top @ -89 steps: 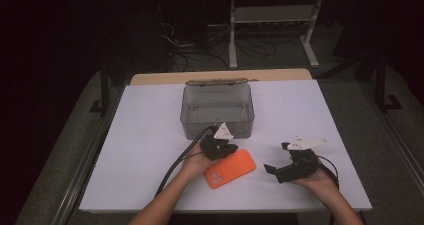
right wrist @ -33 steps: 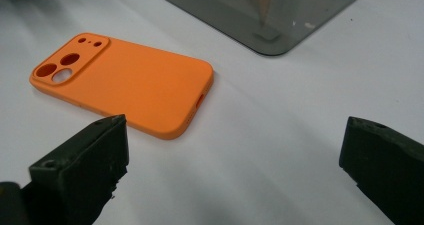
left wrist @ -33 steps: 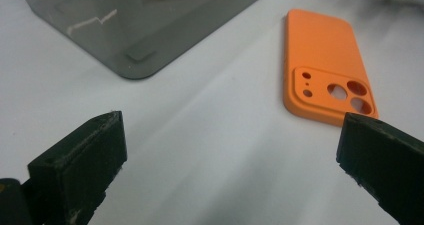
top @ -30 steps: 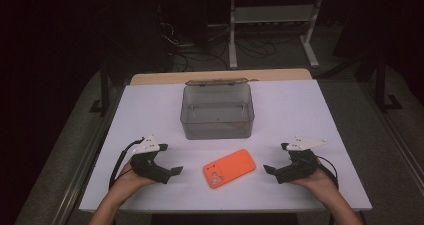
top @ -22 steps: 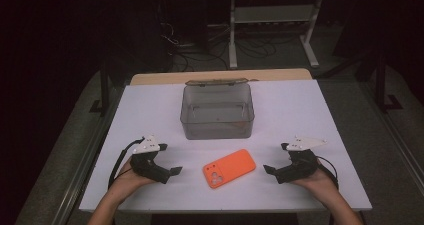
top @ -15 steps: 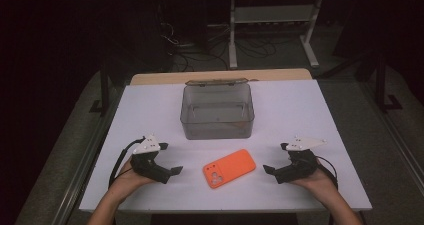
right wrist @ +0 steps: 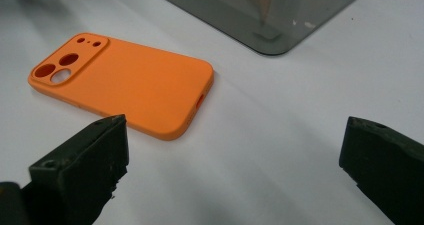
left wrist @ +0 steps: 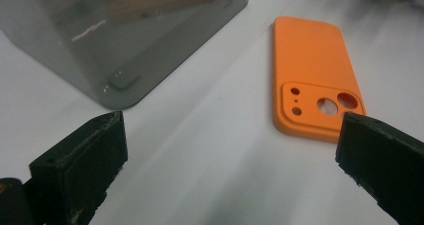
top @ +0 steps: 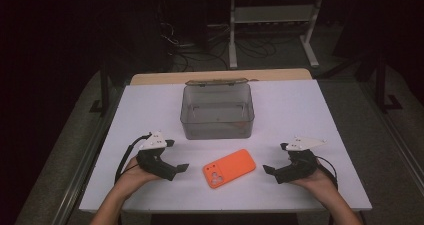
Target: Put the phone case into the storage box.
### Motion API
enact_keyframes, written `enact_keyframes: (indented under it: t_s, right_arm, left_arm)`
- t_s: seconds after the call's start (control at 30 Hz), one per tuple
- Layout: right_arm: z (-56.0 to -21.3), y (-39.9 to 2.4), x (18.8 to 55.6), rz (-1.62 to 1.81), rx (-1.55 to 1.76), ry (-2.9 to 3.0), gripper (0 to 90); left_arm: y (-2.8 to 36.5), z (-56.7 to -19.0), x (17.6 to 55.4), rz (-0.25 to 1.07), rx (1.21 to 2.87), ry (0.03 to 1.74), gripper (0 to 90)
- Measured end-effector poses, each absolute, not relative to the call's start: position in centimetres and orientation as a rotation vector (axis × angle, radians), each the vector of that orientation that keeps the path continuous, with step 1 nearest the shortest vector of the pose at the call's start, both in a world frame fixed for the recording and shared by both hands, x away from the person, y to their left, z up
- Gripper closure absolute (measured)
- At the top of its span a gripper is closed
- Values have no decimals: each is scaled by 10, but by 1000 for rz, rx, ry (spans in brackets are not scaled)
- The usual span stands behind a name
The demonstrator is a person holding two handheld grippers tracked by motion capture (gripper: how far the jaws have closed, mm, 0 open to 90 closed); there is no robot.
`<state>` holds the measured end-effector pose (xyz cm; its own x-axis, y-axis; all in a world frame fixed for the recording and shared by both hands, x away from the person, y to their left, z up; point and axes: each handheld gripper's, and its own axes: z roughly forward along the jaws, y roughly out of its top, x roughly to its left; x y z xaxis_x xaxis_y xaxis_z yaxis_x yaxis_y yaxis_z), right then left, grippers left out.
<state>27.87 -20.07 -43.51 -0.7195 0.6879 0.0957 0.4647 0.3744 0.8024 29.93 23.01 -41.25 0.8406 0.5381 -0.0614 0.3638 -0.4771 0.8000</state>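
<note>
An orange phone case (top: 229, 168) lies flat on the white table (top: 150, 105), camera cut-outs toward the near-left. The same phone case (left wrist: 314, 77) fills the upper right of the left gripper view and the phone case (right wrist: 125, 80) sits at upper left in the right gripper view. A clear grey box (top: 217, 111) stands behind it. My left gripper (top: 176, 169) rests open on the table left of the case, nothing between its jaws. My right gripper (top: 270, 171) rests open to the case's right, also holding nothing.
The grey box (left wrist: 120, 35) is lidless with a hinged flap at its back; its corner (right wrist: 265, 15) is close ahead of both grippers. A wooden strip (top: 220, 77) runs along the table's far edge. Metal stands and cables (top: 240, 40) are on the dark floor beyond.
Three seconds ago my left gripper was at the case near the table's middle; it has since let go and drawn back to the left. Over the last second nothing has moved.
</note>
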Motion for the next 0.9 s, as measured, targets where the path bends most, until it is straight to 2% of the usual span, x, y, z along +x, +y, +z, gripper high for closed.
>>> enact_keyframes:
  t_s: [0.9]
  right_arm:
    - [-435, -201, 280, 1272, 1026, 2380, 0]
  left_arm:
    - [190, -398, 311, 239, 2126, 616, 0]
